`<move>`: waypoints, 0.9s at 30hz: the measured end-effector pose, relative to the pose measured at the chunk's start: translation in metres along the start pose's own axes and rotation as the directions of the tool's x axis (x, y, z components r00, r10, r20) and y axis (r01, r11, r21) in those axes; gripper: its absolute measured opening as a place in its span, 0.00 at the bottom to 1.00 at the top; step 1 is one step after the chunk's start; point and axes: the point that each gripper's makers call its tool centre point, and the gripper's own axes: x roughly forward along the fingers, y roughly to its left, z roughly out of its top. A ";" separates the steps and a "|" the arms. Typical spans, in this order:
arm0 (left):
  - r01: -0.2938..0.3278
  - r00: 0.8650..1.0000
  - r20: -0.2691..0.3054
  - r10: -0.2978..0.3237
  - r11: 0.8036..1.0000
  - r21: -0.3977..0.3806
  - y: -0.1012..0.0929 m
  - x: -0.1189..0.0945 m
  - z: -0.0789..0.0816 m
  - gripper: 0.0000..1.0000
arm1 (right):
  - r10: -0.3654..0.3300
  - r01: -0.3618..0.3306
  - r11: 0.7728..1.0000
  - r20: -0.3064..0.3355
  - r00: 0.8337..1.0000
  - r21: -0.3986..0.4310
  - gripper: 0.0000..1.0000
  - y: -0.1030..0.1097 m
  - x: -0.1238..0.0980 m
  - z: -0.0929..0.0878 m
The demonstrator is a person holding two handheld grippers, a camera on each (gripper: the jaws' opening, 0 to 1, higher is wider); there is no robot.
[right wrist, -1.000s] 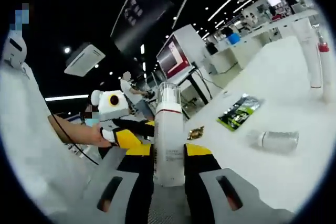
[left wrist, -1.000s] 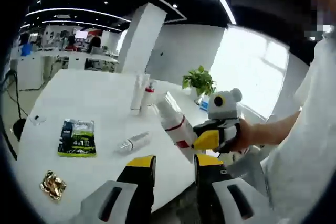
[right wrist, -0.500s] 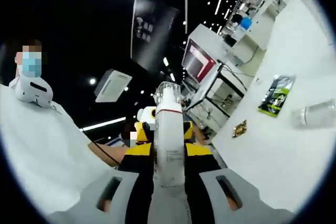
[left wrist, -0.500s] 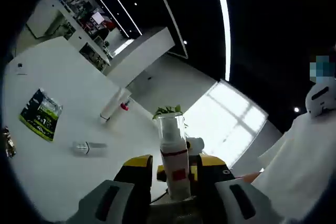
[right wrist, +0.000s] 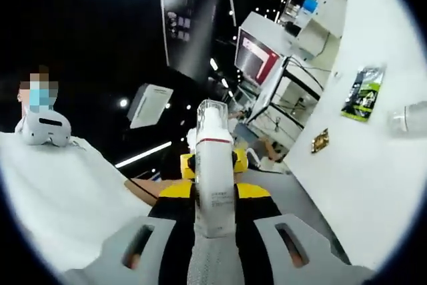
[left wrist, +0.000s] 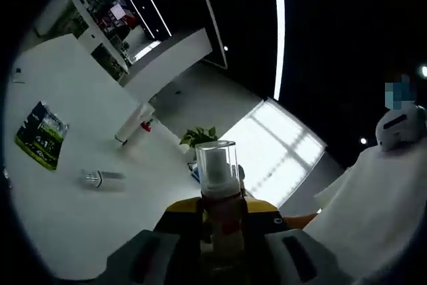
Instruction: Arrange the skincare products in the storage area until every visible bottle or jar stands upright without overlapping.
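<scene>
Pump bottle (left wrist: 218,185): lower body hidden between the left gripper's (left wrist: 221,221) jaws, label unreadable. On the bench (left wrist: 67,185), the lying bottle (left wrist: 100,178) left of the pump bottle is blurred. Green packet (right wrist: 363,93): print too small to read. Gold object (right wrist: 320,140) below it: unidentifiable.

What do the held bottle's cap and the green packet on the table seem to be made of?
Bottle cap: probably clear hard plastic, since the inner nozzle shows through it. Green packet: likely glossy printed plastic or foil film, judging by its flat, shiny look.
</scene>
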 end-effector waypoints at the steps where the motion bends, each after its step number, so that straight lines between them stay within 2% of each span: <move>1: -0.017 1.000 0.008 0.017 1.000 0.005 0.003 -0.001 0.001 0.23 | -0.040 0.040 0.999 0.005 0.999 -0.037 0.21 -0.004 0.000 0.002; 2: -0.025 1.000 0.009 0.025 1.000 0.001 0.005 -0.002 0.001 0.22 | -0.060 0.060 0.996 0.000 0.998 -0.063 0.21 -0.005 0.000 0.003; 3: -0.038 0.999 0.010 0.038 0.999 0.007 0.007 -0.002 0.002 0.21 | -0.114 0.112 0.987 -0.006 0.994 -0.112 0.20 -0.011 0.000 0.004; 4: -0.084 0.996 0.010 0.084 0.996 0.036 0.014 -0.003 0.002 0.20 | -0.177 0.172 0.969 -0.012 0.984 -0.175 0.19 -0.019 -0.002 0.005; 5: -0.104 0.995 -0.001 0.104 0.993 0.057 0.016 -0.002 0.000 0.19 | -0.217 0.199 0.958 -0.070 0.974 -0.208 0.20 -0.020 -0.001 -0.002; 7: -0.117 0.993 -0.024 0.119 0.990 0.076 0.017 0.001 -0.005 0.19 | -0.297 0.256 0.926 -0.119 0.947 -0.277 0.21 -0.025 0.001 -0.008; 9: -0.131 0.990 -0.028 0.135 0.986 0.101 0.019 0.001 -0.006 0.19 | -0.357 0.299 0.896 -0.129 0.925 -0.329 0.21 -0.029 0.002 -0.009; 10: -0.142 0.989 -0.028 0.146 0.984 0.107 0.020 0.000 -0.007 0.19 | -0.365 0.308 0.894 -0.129 0.922 -0.325 0.22 -0.030 0.002 -0.009; 11: -0.150 0.988 -0.029 0.154 0.983 0.111 0.021 0.000 -0.007 0.19 | -0.391 0.328 0.881 -0.136 0.910 -0.340 0.22 -0.032 0.003 -0.010; 13: -0.186 0.981 -0.022 0.191 0.974 0.130 0.026 0.000 -0.006 0.19 | -0.452 0.375 0.837 -0.119 0.884 -0.399 0.22 -0.039 0.001 -0.006; 15: -0.224 0.973 -0.025 0.228 0.968 0.117 0.034 -0.001 -0.006 0.19 | -0.513 0.415 0.794 -0.125 0.849 -0.445 0.23 -0.043 0.000 -0.006; 16: -0.234 0.971 -0.019 0.238 0.965 0.115 0.035 -0.001 -0.005 0.19 | -0.550 0.439 0.756 -0.107 0.828 -0.486 0.24 -0.046 -0.001 -0.003; 17: -0.248 0.968 -0.014 0.251 0.961 0.122 0.037 -0.002 -0.004 0.19 | -0.572 0.457 0.734 -0.094 0.815 -0.502 0.25 -0.048 -0.001 -0.001; 19: -0.281 0.959 -0.003 0.284 0.952 0.122 0.041 -0.003 -0.002 0.19 | -0.603 0.485 0.716 -0.093 0.792 -0.502 0.23 -0.050 0.002 -0.003; 20: -0.295 0.955 0.001 0.297 0.947 0.125 0.043 -0.004 -0.002 0.19 | -0.627 0.508 0.702 -0.094 0.773 -0.499 0.23 -0.053 0.003 -0.002; 21: -0.307 0.951 0.005 0.309 0.943 0.126 0.044 -0.003 -0.001 0.19 | -0.640 0.530 0.691 -0.076 0.765 -0.491 0.22 -0.055 0.004 0.000; 22: -0.320 0.947 0.015 0.320 0.939 0.127 0.045 -0.003 0.001 0.19 | -0.661 0.554 0.677 -0.069 0.747 -0.485 0.22 -0.057 0.005 0.001; 23: -0.329 0.944 0.020 0.329 0.937 0.119 0.046 -0.003 0.001 0.19 | -0.663 0.555 0.673 -0.066 0.746 -0.488 0.23 -0.057 0.006 0.001; 25: -0.359 0.933 0.040 0.357 0.928 0.103 0.049 -0.003 0.002 0.19 | -0.695 0.573 0.635 -0.060 0.716 -0.517 0.22 -0.064 0.004 0.003; 26: -0.369 0.929 0.044 0.367 0.924 0.096 0.051 -0.003 0.001 0.19 | -0.694 0.565 0.637 -0.071 0.717 -0.524 0.22 -0.064 0.007 0.000; 27: -0.372 0.928 0.030 0.371 0.924 0.090 0.052 -0.002 -0.002 0.19 | -0.708 0.564 0.624 -0.085 0.701 -0.541 0.22 -0.066 0.003 -0.002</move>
